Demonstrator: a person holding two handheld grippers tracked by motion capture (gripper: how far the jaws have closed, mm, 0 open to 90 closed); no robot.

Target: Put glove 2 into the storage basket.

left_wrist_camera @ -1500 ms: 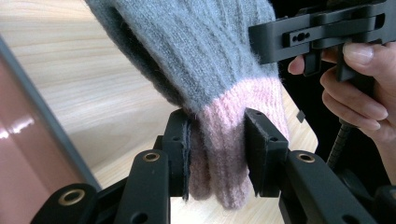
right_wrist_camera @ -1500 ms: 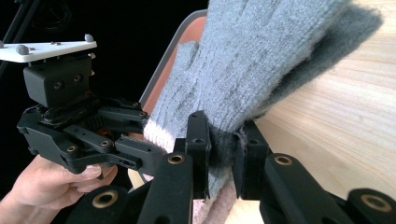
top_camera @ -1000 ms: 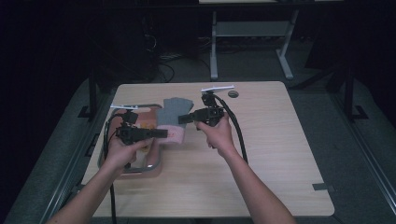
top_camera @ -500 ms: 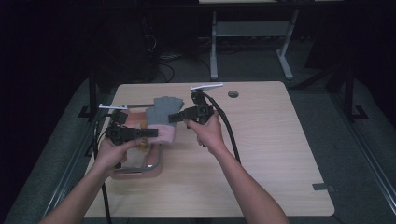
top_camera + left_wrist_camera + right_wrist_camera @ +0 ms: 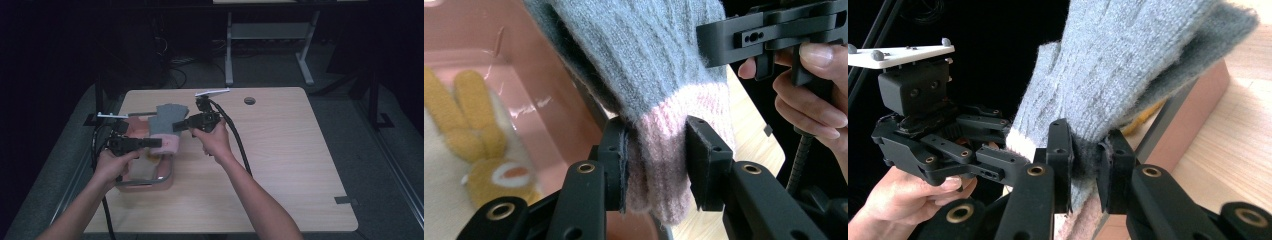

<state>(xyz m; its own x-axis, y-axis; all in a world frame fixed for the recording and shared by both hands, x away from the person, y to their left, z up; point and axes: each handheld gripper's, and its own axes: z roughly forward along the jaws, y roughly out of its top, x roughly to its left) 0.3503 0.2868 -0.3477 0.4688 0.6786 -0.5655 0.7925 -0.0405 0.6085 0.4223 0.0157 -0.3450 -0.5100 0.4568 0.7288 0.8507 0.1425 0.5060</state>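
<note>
A grey knitted glove [image 5: 166,119] with a pink cuff [image 5: 165,144] hangs between my two grippers above the pink tray [image 5: 145,176]. My left gripper [image 5: 159,143] is shut on the pink cuff [image 5: 659,165], its pads pressing the knit from both sides. My right gripper [image 5: 175,126] is shut on the grey part of the glove [image 5: 1108,70], bunching it between the jaws. In the left gripper view the right gripper [image 5: 774,30] and its hand show at the upper right. The left gripper [image 5: 948,140] shows at the left of the right gripper view.
The pink tray [image 5: 484,55] with a metal rim holds a cream cloth with a yellow rabbit figure [image 5: 479,130]. The wooden table [image 5: 290,150] stretches bare to the right, with a round cable hole [image 5: 249,100] near its far edge. Dark floor surrounds it.
Both grippers have shifted left with the glove held between them, so the glove now hangs over the tray.
</note>
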